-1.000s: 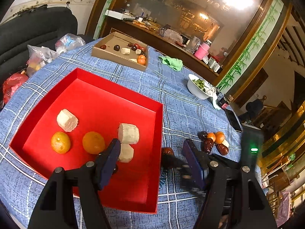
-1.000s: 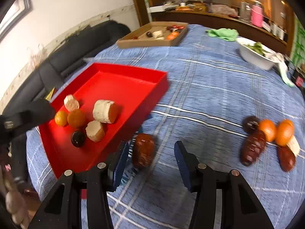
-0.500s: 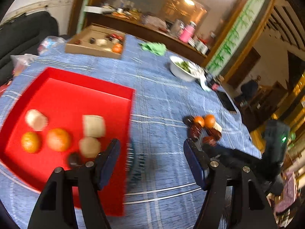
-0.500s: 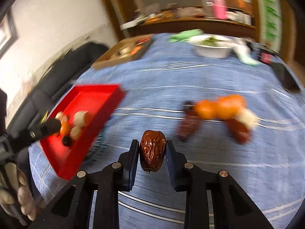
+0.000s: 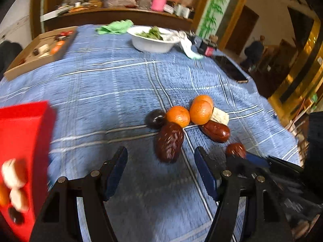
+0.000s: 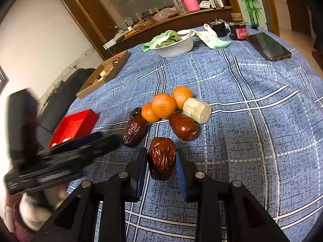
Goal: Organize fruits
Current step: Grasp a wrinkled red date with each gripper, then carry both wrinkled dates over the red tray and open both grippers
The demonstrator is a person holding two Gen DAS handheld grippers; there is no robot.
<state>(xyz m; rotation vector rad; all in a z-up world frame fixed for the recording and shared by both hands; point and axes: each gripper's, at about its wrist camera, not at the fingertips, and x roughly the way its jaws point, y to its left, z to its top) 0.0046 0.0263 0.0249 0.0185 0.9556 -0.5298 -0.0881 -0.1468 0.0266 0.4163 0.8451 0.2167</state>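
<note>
With my right gripper (image 6: 161, 162) clamped on date (image 6: 162, 158), left gripper (image 5: 160, 166) spread, nothing held; wrinkled date (image 5: 169, 142) dead ahead, long axis along fingers; left nearer.

I'm looking at a lived-in home dining room. My table wears a blue plaid tablecloth (image 6: 232, 92), with a white bowl of leafy greens (image 6: 175, 45), a smartphone (image 6: 268, 46) and a crumpled green cloth (image 5: 115, 27) lying about. Behind it runs a wooden sideboard (image 5: 121, 13) crowded with a pink cup (image 6: 188, 3), jars and bags. A bamboo-painted panel (image 5: 212, 10) frames a doorway, and a black sofa (image 6: 60, 96) sits against the wall.
</note>
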